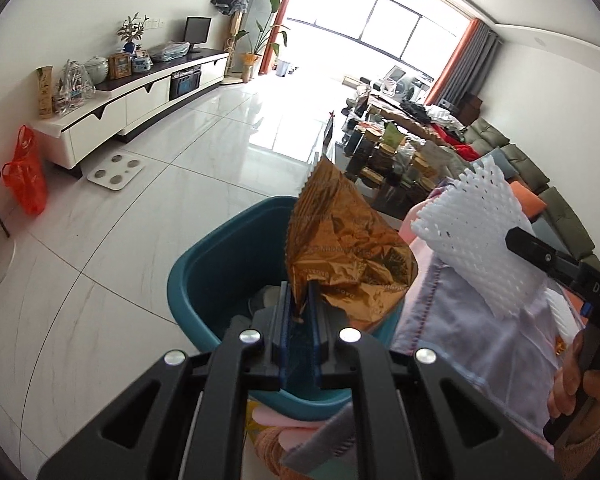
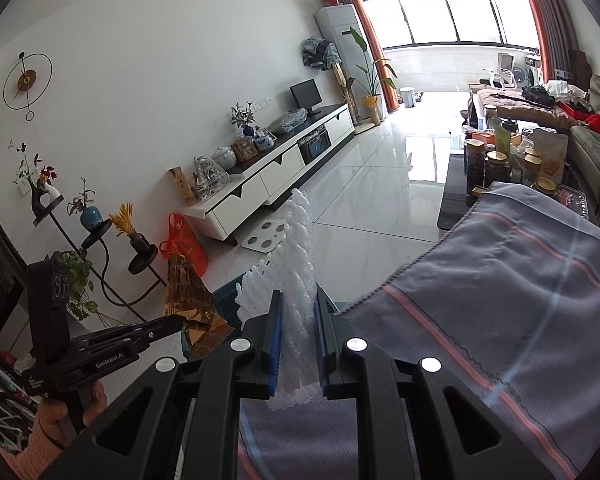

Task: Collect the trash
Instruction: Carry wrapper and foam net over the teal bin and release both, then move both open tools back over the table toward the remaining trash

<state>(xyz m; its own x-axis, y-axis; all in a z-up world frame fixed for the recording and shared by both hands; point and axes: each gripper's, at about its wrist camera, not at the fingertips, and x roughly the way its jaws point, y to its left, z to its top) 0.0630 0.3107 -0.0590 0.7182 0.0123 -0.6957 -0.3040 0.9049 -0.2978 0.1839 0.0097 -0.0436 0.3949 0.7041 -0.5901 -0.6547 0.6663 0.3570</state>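
My left gripper (image 1: 299, 300) is shut on a crumpled gold foil wrapper (image 1: 348, 248), held up over the open teal bin (image 1: 204, 276) on the floor. In the right wrist view the same wrapper (image 2: 196, 312) hangs from the left gripper (image 2: 176, 326) at lower left. My right gripper (image 2: 298, 308) is shut on a white foam fruit net (image 2: 296, 256) that stands up between its pads. From the left wrist view that foam net (image 1: 472, 232) shows at the right, pinched by the right gripper (image 1: 512, 240), beside the bin.
A grey cloth with pink stripes (image 2: 500, 300) lies draped just right of the bin. A cluttered coffee table (image 2: 500, 160) and green sofa (image 1: 540, 184) stand beyond. A white TV cabinet (image 1: 140, 100), bathroom scale (image 1: 116, 170) and orange bag (image 1: 26, 172) line the left wall.
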